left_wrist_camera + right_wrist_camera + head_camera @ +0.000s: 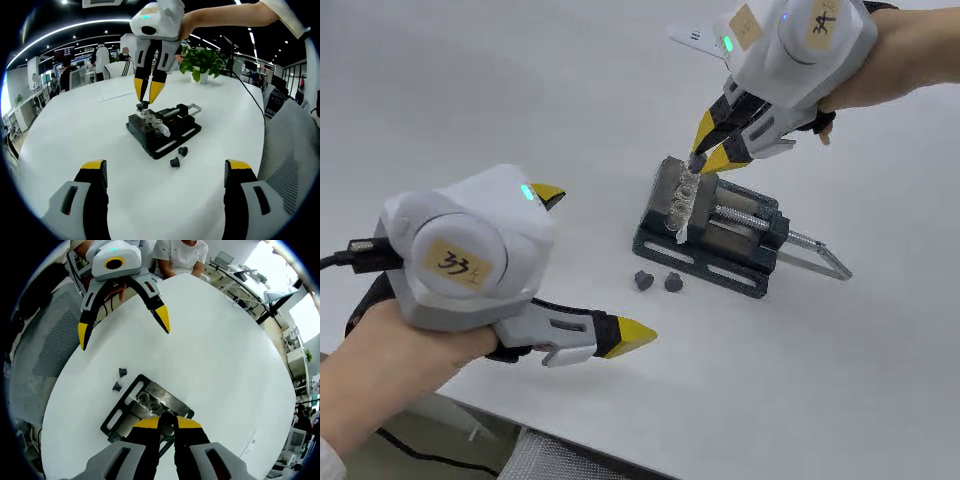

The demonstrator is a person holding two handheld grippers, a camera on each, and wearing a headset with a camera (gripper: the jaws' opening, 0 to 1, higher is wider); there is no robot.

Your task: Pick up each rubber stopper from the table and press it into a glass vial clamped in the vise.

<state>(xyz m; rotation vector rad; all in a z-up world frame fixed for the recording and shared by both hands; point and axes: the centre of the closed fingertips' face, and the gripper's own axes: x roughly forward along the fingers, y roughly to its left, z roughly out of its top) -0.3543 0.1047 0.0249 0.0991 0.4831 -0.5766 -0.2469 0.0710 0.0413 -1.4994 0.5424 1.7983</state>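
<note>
White round worktop [470, 100] with a small dark vise [715, 235] whose jaws clamp a row of glass vials [685, 195]; its screw handle [815, 255] points away from the left tool. Two loose stoppers [643, 280] [673, 283] lie just beside the vise base, apart from each other and on its near side in the head view.

The right tool [705, 158] – paper label "34" [823, 20] – stands over the far end of the row, its yellow tips pinched on a dark rubber stopper [141, 106] at a vial mouth; the tips hide that vial. The left tool [592, 263] – label "33" [460, 265] – hangs well apart from the vise, jaws spread wide and holding nothing.

The left gripper view adds a potted plant [200, 62] at the far edge of the worktop, people [100, 57] in an office beyond, and a mesh chair [290, 145]. The right gripper view looks down on the vise from above, with two open vial mouths showing next to its own tips, and takes in a seated person in a white shirt [182, 252].
</note>
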